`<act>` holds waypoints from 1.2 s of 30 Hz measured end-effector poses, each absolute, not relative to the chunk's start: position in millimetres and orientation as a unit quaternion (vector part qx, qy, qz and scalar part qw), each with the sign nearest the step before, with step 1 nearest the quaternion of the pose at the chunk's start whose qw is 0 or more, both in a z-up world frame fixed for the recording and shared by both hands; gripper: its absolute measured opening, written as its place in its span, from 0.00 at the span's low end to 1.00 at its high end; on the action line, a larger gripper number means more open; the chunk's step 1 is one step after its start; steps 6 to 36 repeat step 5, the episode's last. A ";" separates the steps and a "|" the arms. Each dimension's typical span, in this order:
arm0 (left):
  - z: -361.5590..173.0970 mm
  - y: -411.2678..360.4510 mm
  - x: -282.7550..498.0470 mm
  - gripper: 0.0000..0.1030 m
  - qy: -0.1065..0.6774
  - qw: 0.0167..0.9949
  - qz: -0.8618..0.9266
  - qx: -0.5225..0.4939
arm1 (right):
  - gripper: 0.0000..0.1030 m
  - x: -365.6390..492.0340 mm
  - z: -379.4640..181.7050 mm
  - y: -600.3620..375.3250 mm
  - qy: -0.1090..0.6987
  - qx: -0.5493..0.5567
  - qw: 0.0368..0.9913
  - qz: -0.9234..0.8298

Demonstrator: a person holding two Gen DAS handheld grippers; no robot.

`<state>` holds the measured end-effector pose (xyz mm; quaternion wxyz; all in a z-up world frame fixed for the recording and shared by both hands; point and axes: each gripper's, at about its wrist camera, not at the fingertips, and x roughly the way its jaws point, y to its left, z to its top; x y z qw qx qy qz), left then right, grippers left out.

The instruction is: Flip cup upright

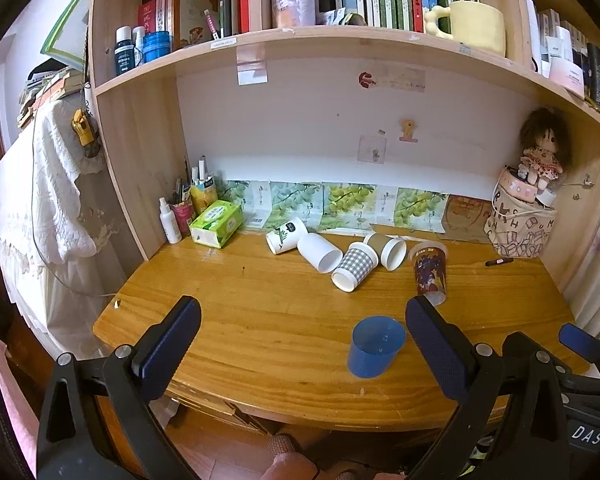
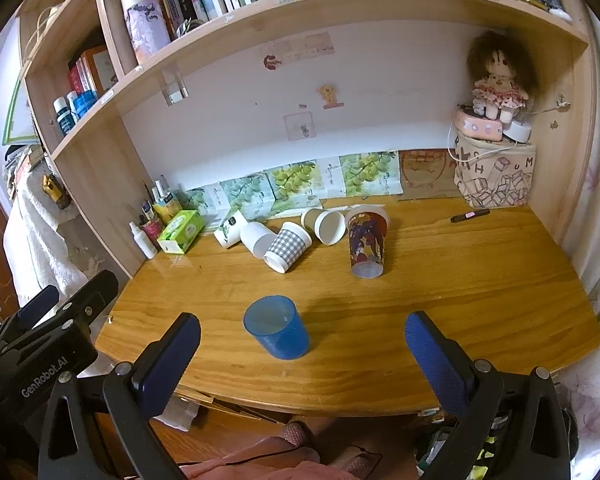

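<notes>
Blue cup [image 2: 277, 327] upright near your wide-open right gripper [image 2: 302, 344], wide-open left gripper [image 1: 303, 330], "GenRobot.AI" on it.

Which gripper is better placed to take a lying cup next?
Left gripper, probably: both are open and empty, but the checked cup lies nearly straight ahead of it; from the right gripper it sits slightly left.

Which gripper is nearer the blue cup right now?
Roughly a tie, right marginally. The blue cup stands just ahead of the right gripper, left of its centre; for the left gripper it lies ahead, by the right finger. Both are open, neither touching.
</notes>
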<state>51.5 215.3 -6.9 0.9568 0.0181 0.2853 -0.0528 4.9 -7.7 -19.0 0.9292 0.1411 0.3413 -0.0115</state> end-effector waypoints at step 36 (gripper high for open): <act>-7.8 216.8 50.4 0.99 0.288 0.956 -0.055 0.015 | 0.99 2.4 -21.1 -7.5 0.346 0.146 0.927 -0.014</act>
